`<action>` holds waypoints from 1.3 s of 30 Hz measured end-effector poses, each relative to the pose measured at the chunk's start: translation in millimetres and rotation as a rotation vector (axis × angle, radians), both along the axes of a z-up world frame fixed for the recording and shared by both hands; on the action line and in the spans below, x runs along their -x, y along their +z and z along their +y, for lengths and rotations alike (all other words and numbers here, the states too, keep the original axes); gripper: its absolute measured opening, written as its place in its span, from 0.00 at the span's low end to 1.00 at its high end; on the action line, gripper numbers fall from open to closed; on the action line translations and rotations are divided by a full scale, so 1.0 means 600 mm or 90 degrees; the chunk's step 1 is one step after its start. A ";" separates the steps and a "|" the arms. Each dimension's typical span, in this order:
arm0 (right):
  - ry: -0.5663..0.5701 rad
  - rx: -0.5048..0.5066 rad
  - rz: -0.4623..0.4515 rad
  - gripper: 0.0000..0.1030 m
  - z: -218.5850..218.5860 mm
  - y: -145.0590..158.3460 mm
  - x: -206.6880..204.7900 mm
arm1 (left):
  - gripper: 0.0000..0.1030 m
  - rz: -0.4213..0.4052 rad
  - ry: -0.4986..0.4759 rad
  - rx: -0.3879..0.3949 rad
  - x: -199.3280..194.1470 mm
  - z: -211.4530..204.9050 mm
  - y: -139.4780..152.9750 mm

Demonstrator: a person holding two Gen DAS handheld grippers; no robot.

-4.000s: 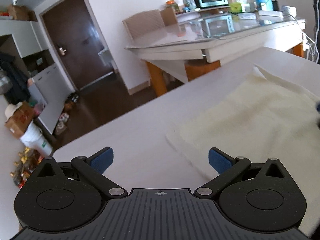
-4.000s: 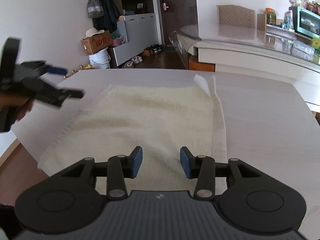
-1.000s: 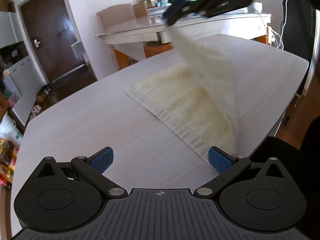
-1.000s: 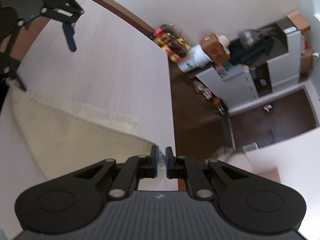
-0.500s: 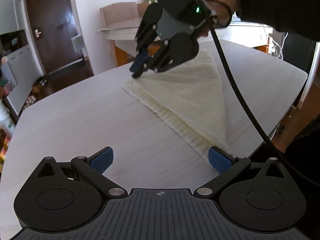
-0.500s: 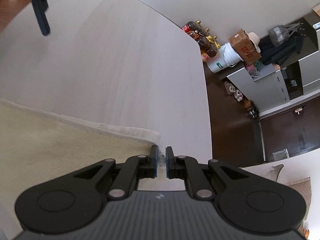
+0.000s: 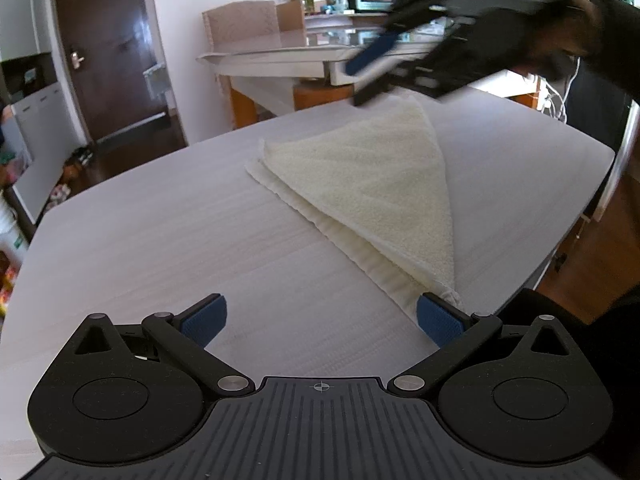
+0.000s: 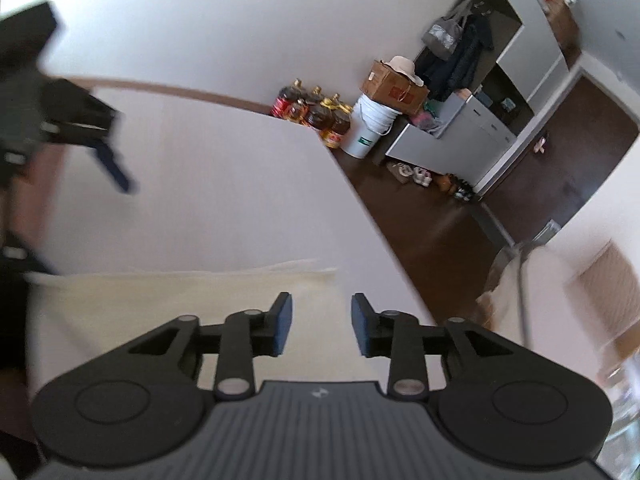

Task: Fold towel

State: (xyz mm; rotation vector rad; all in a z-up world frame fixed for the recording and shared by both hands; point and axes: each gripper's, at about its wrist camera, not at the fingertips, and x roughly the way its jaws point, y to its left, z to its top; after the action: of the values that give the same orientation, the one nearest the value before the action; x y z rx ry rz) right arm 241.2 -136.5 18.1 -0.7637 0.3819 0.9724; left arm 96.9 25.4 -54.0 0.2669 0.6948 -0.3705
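The cream terry-cloth towel (image 7: 372,184) is lying on the pale wood-grain tabletop (image 7: 160,240), doubled over, its long axis running diagonally from the near right edge toward the far centre. The left hand-held gripper (image 7: 320,318) is hovering with its jaws spread wide and gripping nothing; its right finger is sitting just beside the towel's near corner. The right hand-held gripper (image 8: 319,330) is poised above the far end, jaws parted and empty. For the next fold, the left gripper appears nearer the near corner, the right nearer the far one.
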 end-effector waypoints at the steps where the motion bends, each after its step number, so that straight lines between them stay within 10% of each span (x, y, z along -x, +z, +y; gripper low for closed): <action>1: -0.002 -0.015 0.010 0.40 -0.005 0.001 0.016 | 1.00 -0.001 -0.001 0.000 0.000 0.002 0.002; 14: -0.004 -0.054 0.043 0.49 0.030 -0.041 0.165 | 1.00 -0.075 0.053 -0.040 -0.031 0.071 0.078; 24: -0.031 -0.018 0.002 0.38 0.089 -0.049 0.134 | 1.00 -0.102 0.028 -0.025 -0.026 0.067 0.092; 28: -0.031 -0.007 0.007 0.14 0.109 -0.052 0.116 | 1.00 -0.102 0.020 -0.025 -0.039 0.069 0.087; 39: -0.006 -0.171 0.173 0.12 0.028 0.010 0.113 | 1.00 -0.110 0.002 -0.055 -0.183 0.057 0.082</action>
State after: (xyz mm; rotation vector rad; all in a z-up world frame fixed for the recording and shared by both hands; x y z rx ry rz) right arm 173.6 -119.5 24.3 -0.3871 0.4778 1.0960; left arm 206.7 59.7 -4.6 0.3749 0.5410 -0.3110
